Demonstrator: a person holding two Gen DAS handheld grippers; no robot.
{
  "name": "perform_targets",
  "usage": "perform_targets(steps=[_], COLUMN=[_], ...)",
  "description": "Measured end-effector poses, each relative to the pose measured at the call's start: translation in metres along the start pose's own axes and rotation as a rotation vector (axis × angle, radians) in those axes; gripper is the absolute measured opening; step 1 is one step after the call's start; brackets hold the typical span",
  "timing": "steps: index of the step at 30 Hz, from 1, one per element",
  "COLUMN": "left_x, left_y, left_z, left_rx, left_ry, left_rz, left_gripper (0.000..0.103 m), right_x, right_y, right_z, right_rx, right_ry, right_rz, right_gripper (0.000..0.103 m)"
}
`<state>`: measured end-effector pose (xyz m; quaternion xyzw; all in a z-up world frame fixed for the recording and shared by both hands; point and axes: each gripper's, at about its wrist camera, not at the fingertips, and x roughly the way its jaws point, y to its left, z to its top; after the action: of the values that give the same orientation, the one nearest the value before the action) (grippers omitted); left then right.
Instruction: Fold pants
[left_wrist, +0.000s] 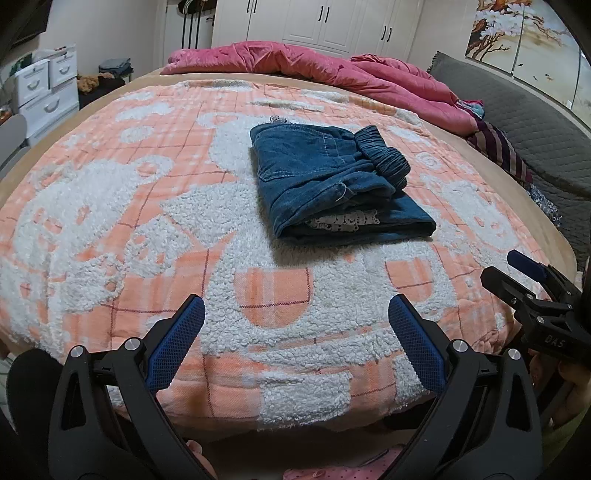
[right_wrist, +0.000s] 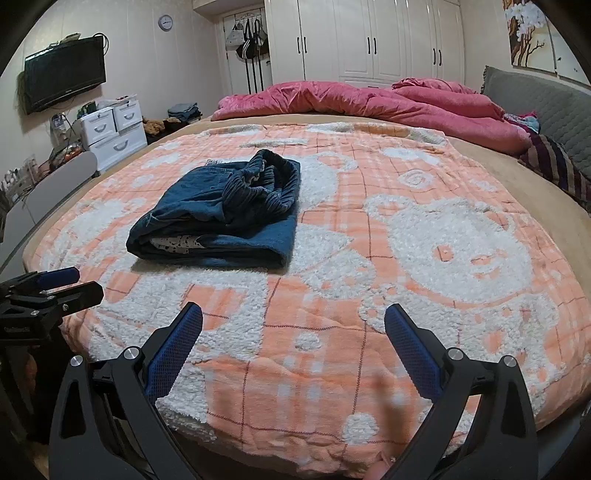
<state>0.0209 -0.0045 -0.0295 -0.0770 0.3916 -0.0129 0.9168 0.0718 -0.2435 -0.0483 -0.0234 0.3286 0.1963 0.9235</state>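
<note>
Blue denim pants lie folded into a compact bundle on the orange and white blanket, elastic waistband on top at the right. The right wrist view shows the same pants left of centre. My left gripper is open, hovering over the bed's near edge, well short of the pants, nothing between its fingers. My right gripper is open too, back from the bundle and to its right. Each gripper shows in the other's view: the right gripper at the right edge, the left gripper at the left edge.
A crumpled pink duvet lies across the far side of the bed. A grey headboard cushion and striped cloth sit at the right. White drawers, a wall TV and wardrobes stand beyond the bed.
</note>
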Motion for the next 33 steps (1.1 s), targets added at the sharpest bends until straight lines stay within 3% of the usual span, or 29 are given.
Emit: perform_targets(steps=[33], left_x=[-0.004], left_y=[-0.0026], left_z=[0.0002], left_rx=[0.009], left_ry=[0.004], left_rz=[-0.005], left_gripper=[0.093], right_x=[-0.0005], right_y=[0.0], right_z=[-0.0005], right_rx=[0.003], right_ry=[0.005], right_rz=[-0.005], right_gripper=[0.099])
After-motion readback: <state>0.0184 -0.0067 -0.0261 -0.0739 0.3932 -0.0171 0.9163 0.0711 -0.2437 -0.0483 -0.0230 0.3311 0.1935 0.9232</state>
